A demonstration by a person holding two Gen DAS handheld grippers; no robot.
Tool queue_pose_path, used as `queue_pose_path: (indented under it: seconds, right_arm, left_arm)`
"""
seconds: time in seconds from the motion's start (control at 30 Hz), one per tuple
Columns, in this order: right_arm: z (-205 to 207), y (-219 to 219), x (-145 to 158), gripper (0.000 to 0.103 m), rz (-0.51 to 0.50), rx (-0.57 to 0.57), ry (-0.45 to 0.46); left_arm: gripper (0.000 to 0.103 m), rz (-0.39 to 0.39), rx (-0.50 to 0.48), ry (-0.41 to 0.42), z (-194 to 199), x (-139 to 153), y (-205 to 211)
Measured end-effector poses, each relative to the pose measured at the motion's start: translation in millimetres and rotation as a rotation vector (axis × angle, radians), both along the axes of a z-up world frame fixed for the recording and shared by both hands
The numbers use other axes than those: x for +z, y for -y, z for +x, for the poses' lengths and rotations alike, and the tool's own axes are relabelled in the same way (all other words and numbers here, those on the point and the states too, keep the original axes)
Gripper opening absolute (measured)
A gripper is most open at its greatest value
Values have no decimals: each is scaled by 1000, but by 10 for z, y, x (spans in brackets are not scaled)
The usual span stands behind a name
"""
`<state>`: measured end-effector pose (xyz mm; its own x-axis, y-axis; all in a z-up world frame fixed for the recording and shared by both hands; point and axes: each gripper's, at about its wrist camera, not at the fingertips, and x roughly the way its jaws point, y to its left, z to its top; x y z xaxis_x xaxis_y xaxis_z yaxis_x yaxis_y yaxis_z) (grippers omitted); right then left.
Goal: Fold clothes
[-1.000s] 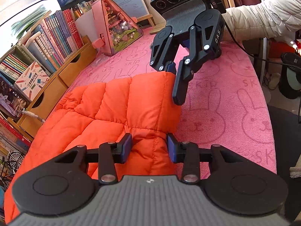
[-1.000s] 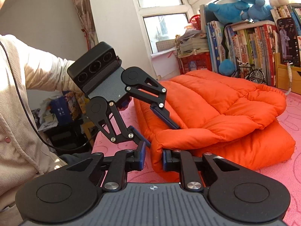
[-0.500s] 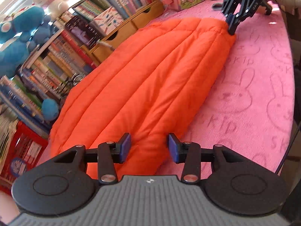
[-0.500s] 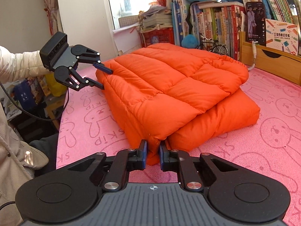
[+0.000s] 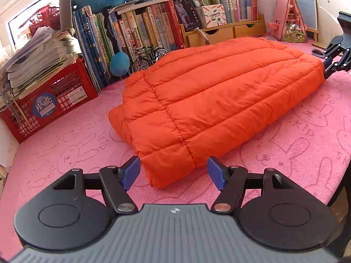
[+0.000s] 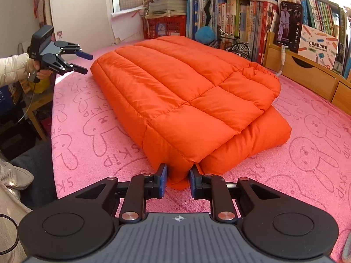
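A: What is new since a moment ago?

B: The left gripper [image 5: 173, 172] had its blue pads close on a corner of the orange jacket [image 5: 215, 100]. Now its jaws are opening wide. The corner lies between the pads, but they do not touch it. From the other side you can see this gripper [image 6: 84, 63] held in a hand [image 6: 40, 71] off the jacket's far corner, with nothing in it.

A: And the right gripper [image 6: 177, 182]?

B: It was pinched tight on the near corner. Now its jaws are opening a little. A fold of the jacket is between the pads, and they still seem to touch the cloth.

A: Where is the jacket?

B: It lies folded flat on the pink bunny mat [image 6: 92, 131], 1 puffy layer on top of another. Before, it was bunched up higher.

A: How close are the edges?

B: The back side of the jacket is near the books [image 5: 140, 35] and the little toy bike [image 5: 149, 57]. The wooden drawers [image 6: 307, 81] are just beside its far right part. A red crate [image 5: 52, 100] stands in the back left corner, well apart from the jacket.

A: Where is there room to move?

B: In front, the mat is bare between the jacket and the table's front edge. There is also bare mat in front of the red crate.
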<state>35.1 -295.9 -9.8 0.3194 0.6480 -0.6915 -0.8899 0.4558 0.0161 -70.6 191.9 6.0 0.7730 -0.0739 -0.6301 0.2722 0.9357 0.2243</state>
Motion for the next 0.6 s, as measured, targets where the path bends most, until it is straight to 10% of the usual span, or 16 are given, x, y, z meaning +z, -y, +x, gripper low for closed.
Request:
queue_pose_path:
  seconds: [0.13, 0.3, 0.6]
  right_arm:
    - [-149, -93, 194, 36, -111, -48, 95]
    - [-382, -682, 539, 83, -133, 30, 228]
    - [-507, -2577, 643, 89, -89, 348, 362]
  left_arm:
    - [66, -187, 19, -16, 99, -133, -269]
    - [66, -435, -90, 28, 125, -188, -443]
    - [63, -706, -259, 74, 160, -212, -806]
